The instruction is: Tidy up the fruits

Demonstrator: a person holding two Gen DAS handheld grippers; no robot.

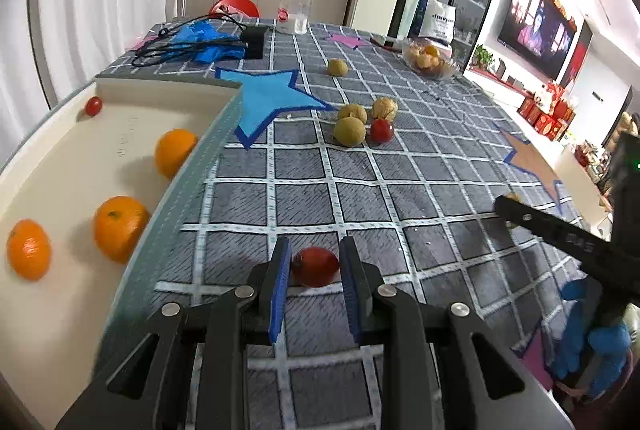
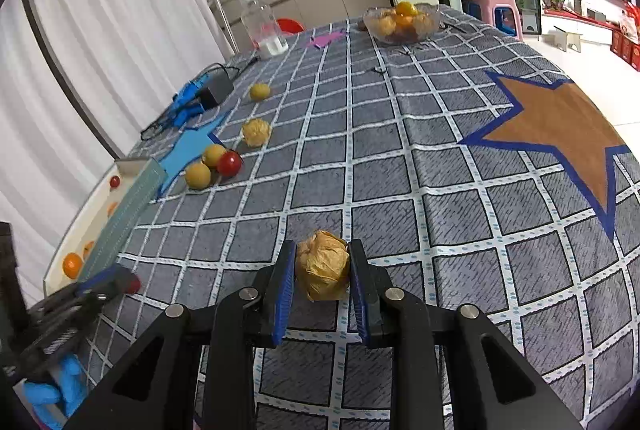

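Left gripper [image 1: 315, 262] fingers nearly closed, clamping a red tomato [image 1: 315, 266] above the worktop [image 1: 320, 190]. Right gripper [image 2: 322, 266] fingers likewise pinching a papery husked berry [image 2: 322, 264]. Tray [image 1: 60, 166] at 9 o'clock: 3 oranges [image 1: 120, 228].

We see bright, even indoor light and soft shadows on the grey checked tablecloth [image 1: 360, 190]. Fisheye bending curves our edges; corners go black, the near white tray [image 1: 60, 270] blurs.
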